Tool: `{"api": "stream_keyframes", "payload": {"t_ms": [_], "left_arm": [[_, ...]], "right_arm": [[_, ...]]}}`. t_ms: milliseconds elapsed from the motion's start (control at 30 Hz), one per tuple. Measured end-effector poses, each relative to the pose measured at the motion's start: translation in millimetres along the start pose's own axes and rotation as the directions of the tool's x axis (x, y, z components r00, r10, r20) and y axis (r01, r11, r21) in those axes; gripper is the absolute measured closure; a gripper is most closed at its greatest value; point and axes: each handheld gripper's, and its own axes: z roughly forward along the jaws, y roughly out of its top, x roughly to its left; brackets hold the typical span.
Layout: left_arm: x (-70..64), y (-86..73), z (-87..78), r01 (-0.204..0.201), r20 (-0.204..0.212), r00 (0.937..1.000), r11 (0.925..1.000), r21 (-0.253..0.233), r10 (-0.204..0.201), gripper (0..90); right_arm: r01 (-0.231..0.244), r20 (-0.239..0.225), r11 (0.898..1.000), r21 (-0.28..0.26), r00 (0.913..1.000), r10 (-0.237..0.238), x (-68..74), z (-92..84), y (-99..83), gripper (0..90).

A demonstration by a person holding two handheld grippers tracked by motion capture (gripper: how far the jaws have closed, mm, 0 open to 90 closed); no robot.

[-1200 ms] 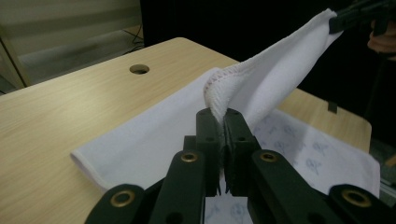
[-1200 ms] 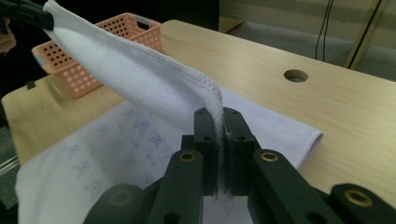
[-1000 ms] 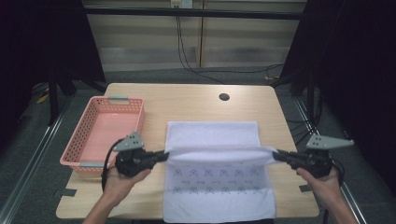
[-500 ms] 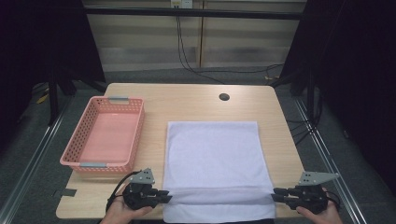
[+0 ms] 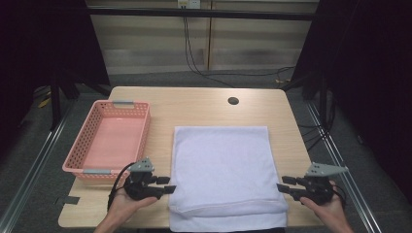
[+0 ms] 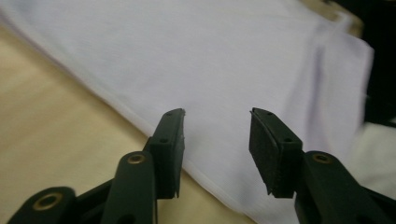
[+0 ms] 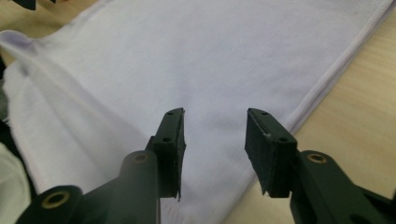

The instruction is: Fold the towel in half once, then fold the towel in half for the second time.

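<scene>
Both grippers are released, jaws just opened with no cloth pinched between the pads. Left gripper (image 5: 164, 187) sits at the near-left corner of the folded white towel (image 5: 223, 170); right gripper (image 5: 284, 187) sits at its near-right corner. Towel lies flat on the table (image 5: 194, 104), right of the pink basket (image 5: 90, 133).

Soft matt cloth towel (image 5: 221, 167), wooden table (image 5: 194, 104)

Even overhead light, dark surroundings (soft blur in both gripper views).
</scene>
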Motion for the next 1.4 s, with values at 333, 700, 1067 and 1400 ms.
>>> {"api": "stream_keyframes", "payload": {"t_ms": [333,700,1067,1400], "left_arm": [[21.4,19.8,55.6,-0.032,-0.068,0.9969,0.9934,0.11,0.039,53.1],[14.5,16.0,55.8,-0.027,-0.047,0.9984,0.9931,0.114,0.032,55.7],[-10.2,8.3,54.7,-0.071,-0.024,0.9968,0.985,0.157,0.076,68.1],[-23.5,2.6,39.3,-0.064,0.051,0.9971,0.984,0.166,0.056,55.6]], "right_arm": [[0.016,0.03,0.994,0.11,0.9994,-0.019,-26.1,64.9,28.6,50.5],[0.052,0.082,0.983,0.178,0.9943,-0.067,-20.1,69.5,18.9,68.2],[0.02,0.038,0.982,0.19,0.9989,-0.027,-6.2,43.1,-4.5,80.1],[0.034,-0.009,0.982,0.188,0.9994,-0.033,7.2,20.5,-21.2,62.5]]}}
